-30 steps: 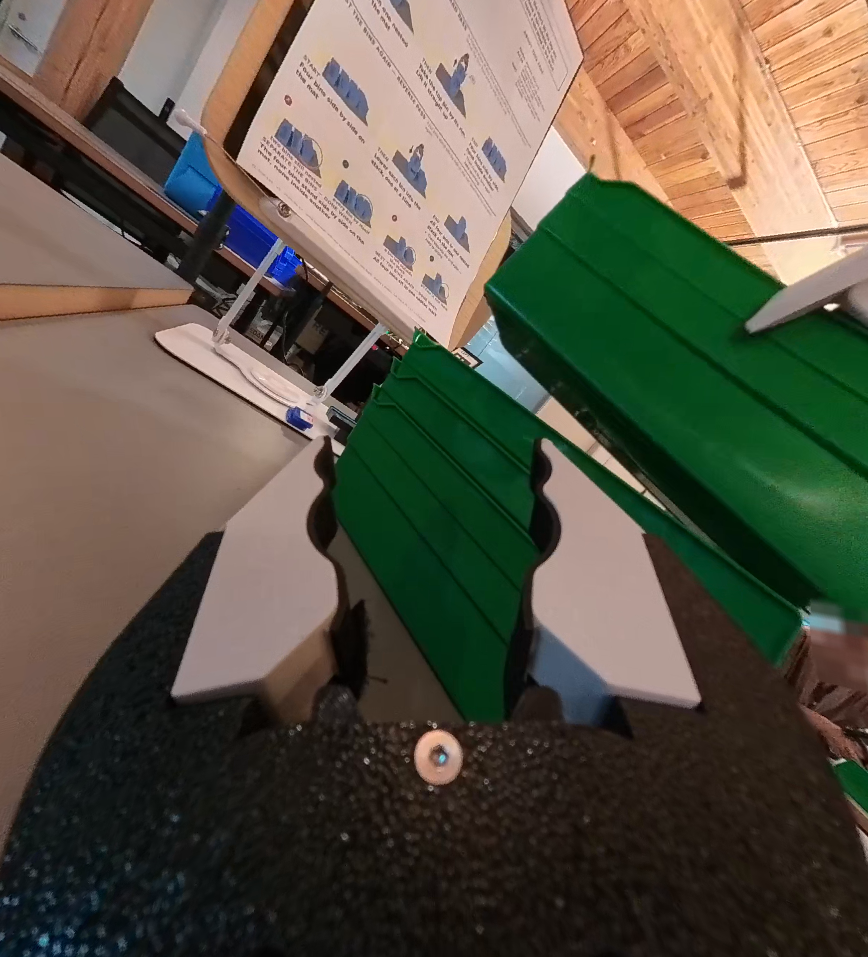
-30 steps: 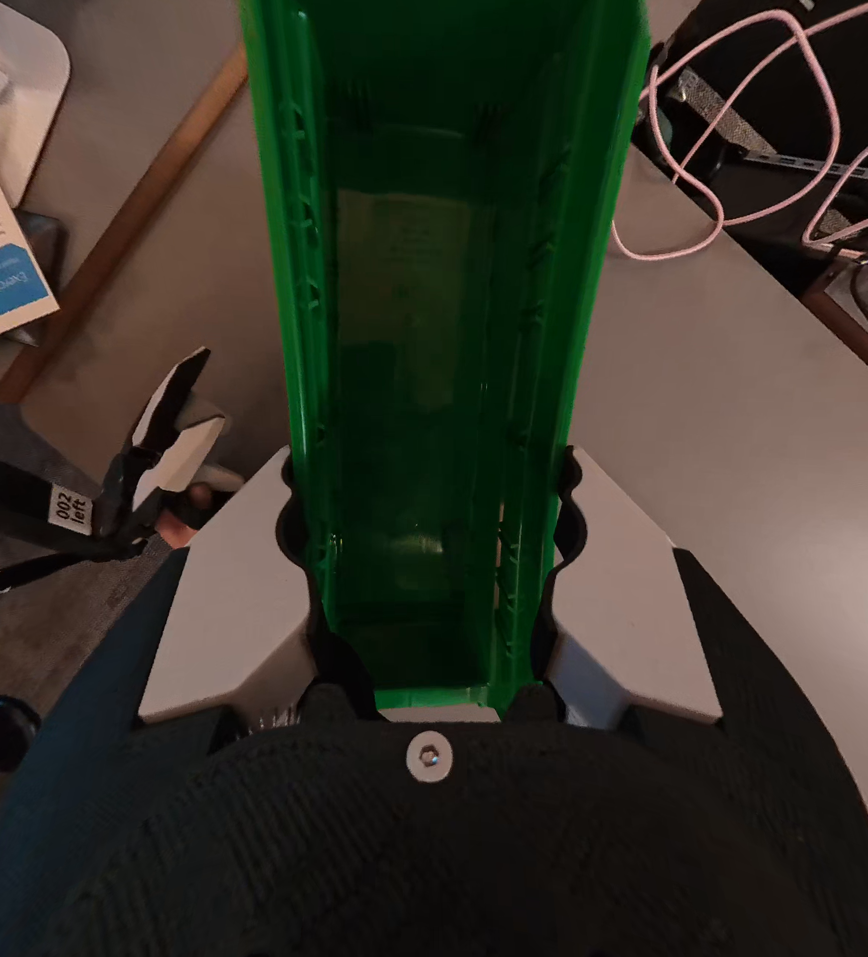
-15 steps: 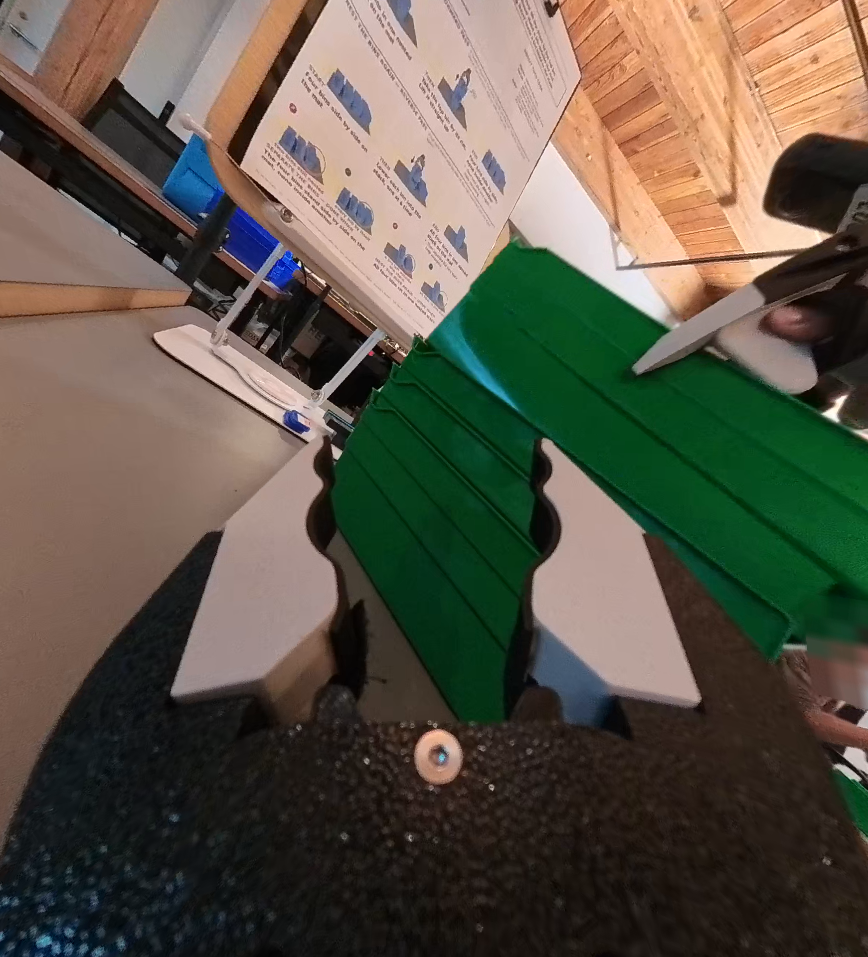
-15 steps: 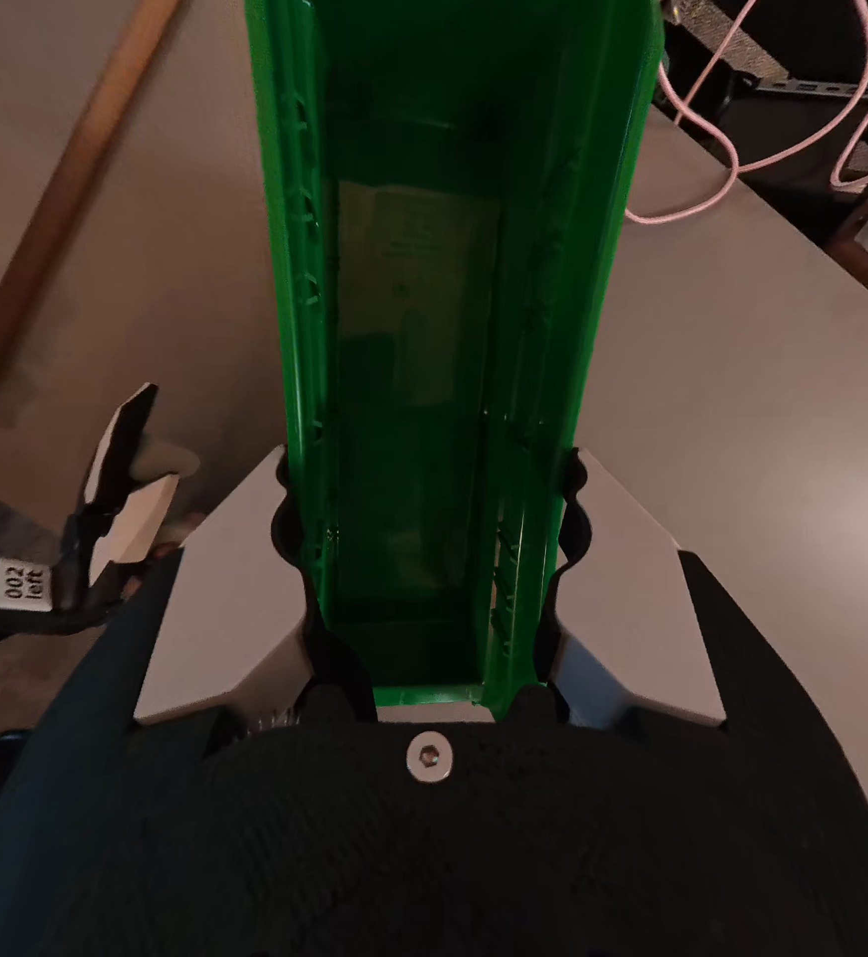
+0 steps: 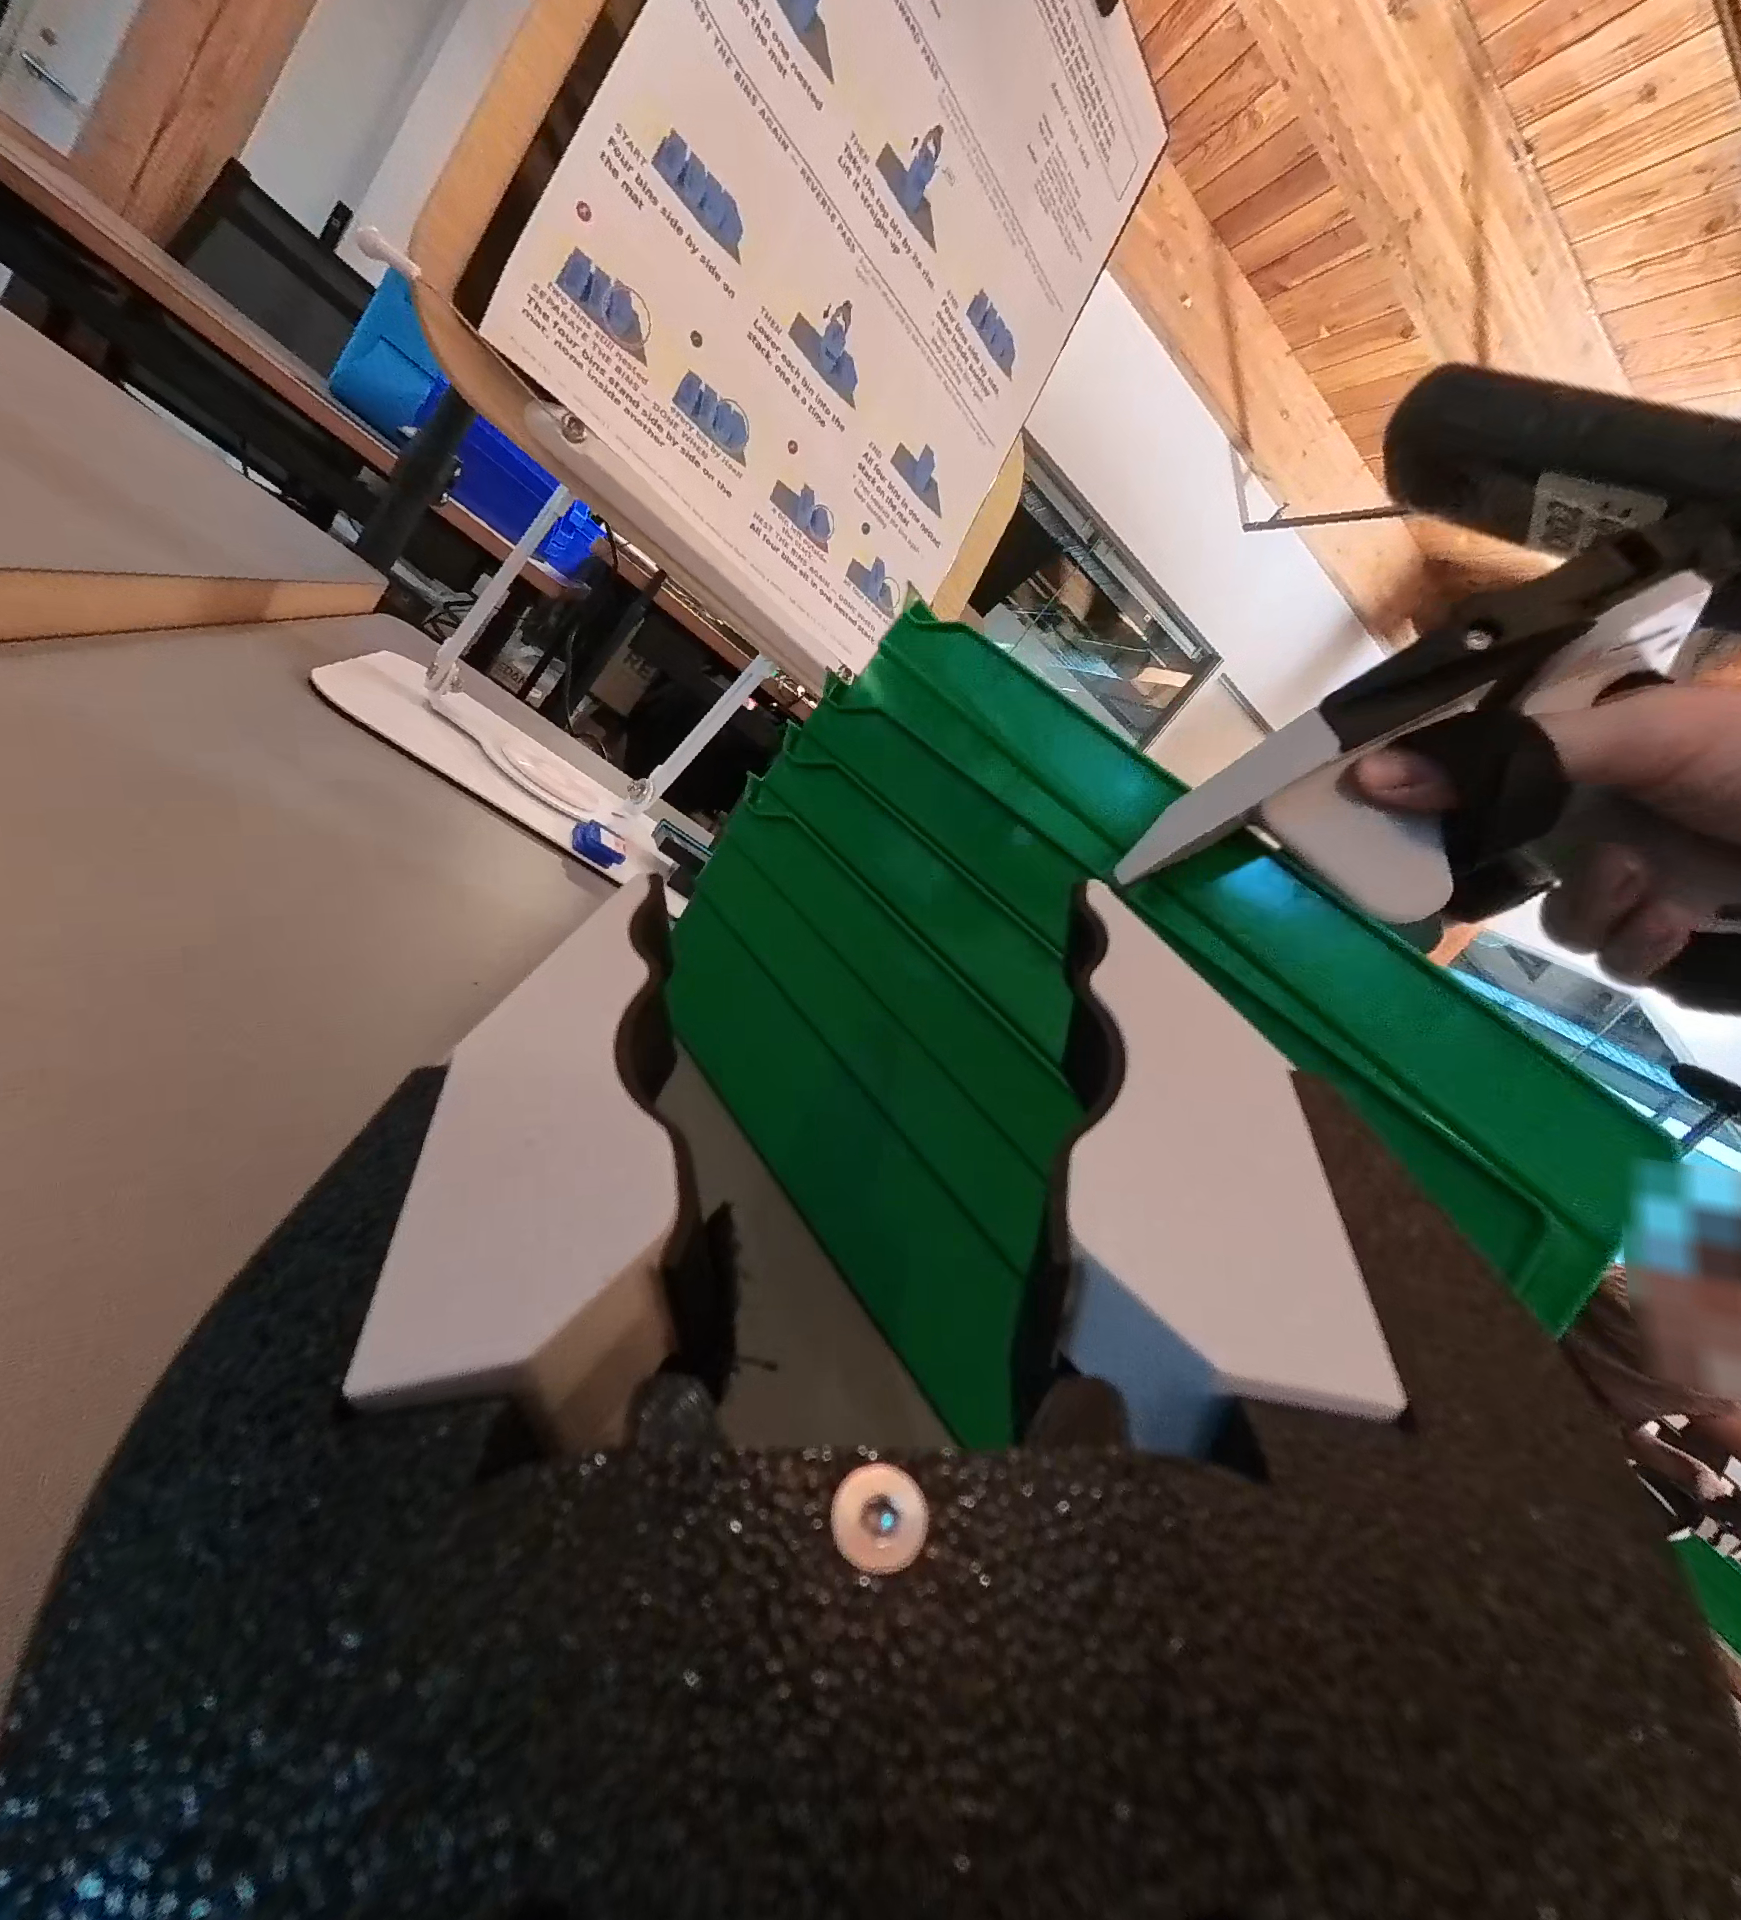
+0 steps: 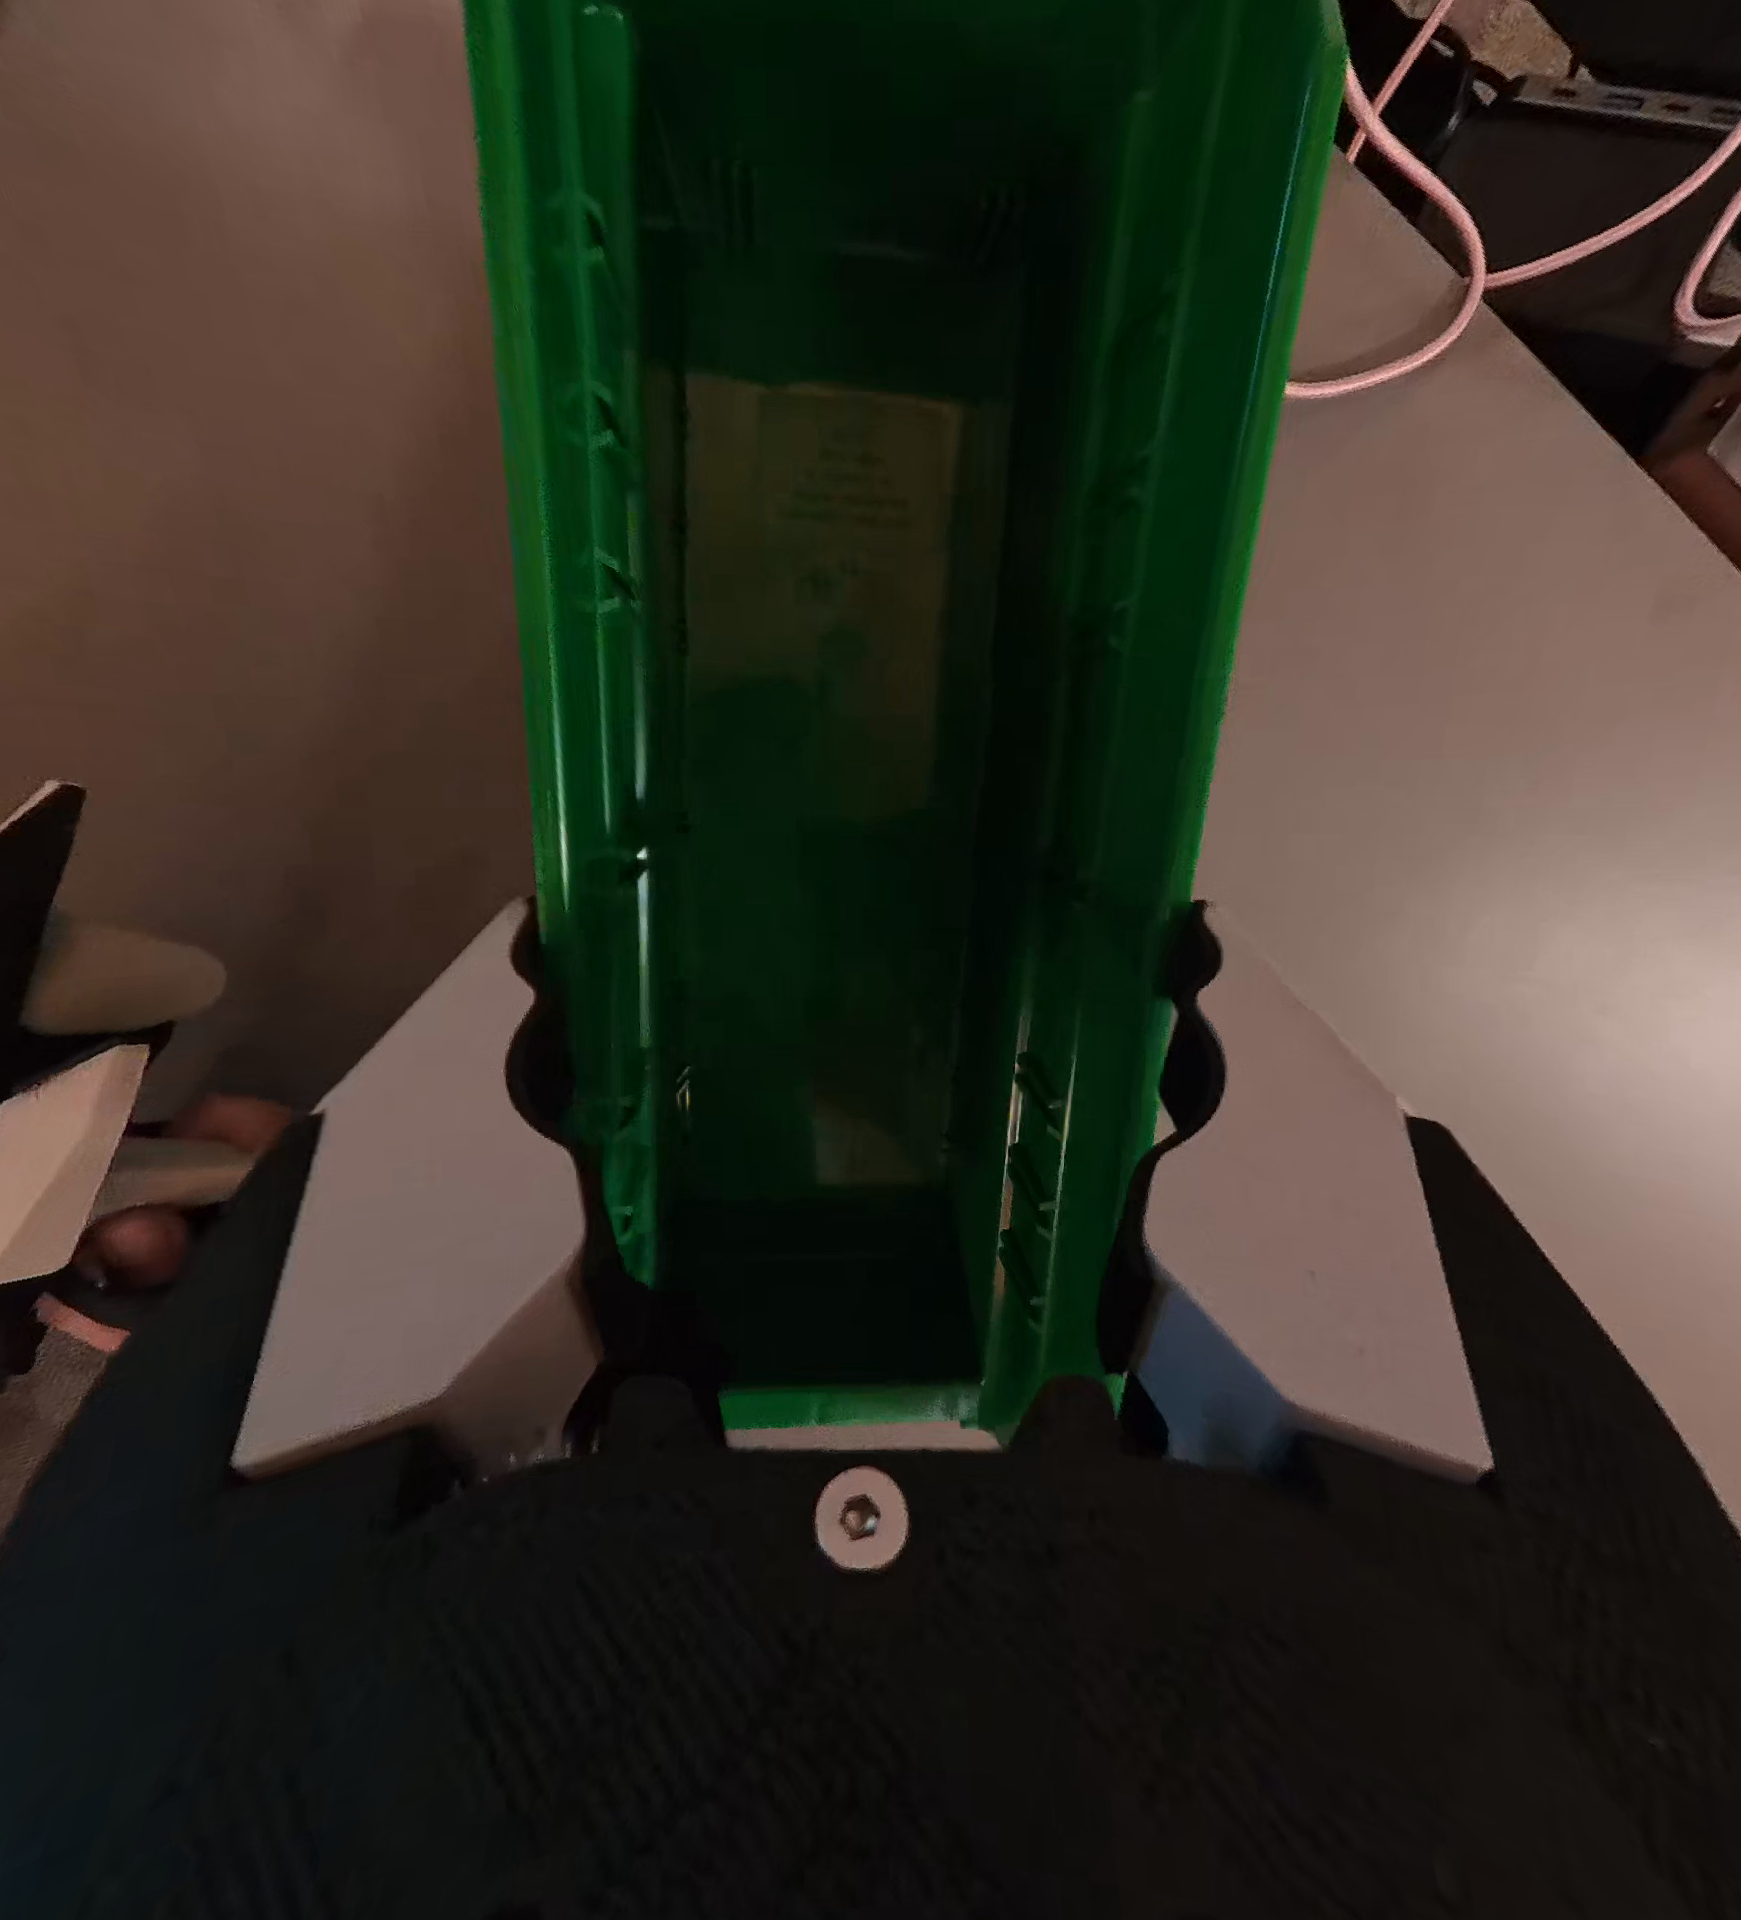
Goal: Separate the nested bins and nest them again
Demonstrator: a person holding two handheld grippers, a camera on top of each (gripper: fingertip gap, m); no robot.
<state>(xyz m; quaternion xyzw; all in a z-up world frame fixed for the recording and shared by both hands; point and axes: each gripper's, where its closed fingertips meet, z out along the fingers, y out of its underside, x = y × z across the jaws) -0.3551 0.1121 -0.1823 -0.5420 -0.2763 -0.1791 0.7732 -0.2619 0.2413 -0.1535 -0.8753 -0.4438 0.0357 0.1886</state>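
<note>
A stack of nested green bins [image 5: 845,1039] lies on the grey table [image 5: 170,935]. In the left wrist view the top green bin [image 5: 1365,997] sits down inside the stack. My left gripper [image 5: 871,904] is open and empty, low at the stack's ribbed side, with bare table between its fingers. It also shows in the right wrist view [image 6: 4,1039], left of the bins. My right gripper [image 6: 861,914] looks down into the top bin [image 6: 897,623]. Its jaws are spread around the bin's two long walls. One right finger [image 5: 1209,821] shows at the bin's rim.
An instruction board [image 5: 814,260] on a white stand [image 5: 409,696] stands behind the stack. Blue bins [image 5: 398,353] sit on a far table. A pink cable [image 6: 1572,239] hangs off the table's right edge. A person's hand [image 5: 1676,831] holds the right gripper.
The right gripper lowered the tilted green bin from above the stack down into it, then its jaws widened off the bin's walls. The left gripper stayed put.
</note>
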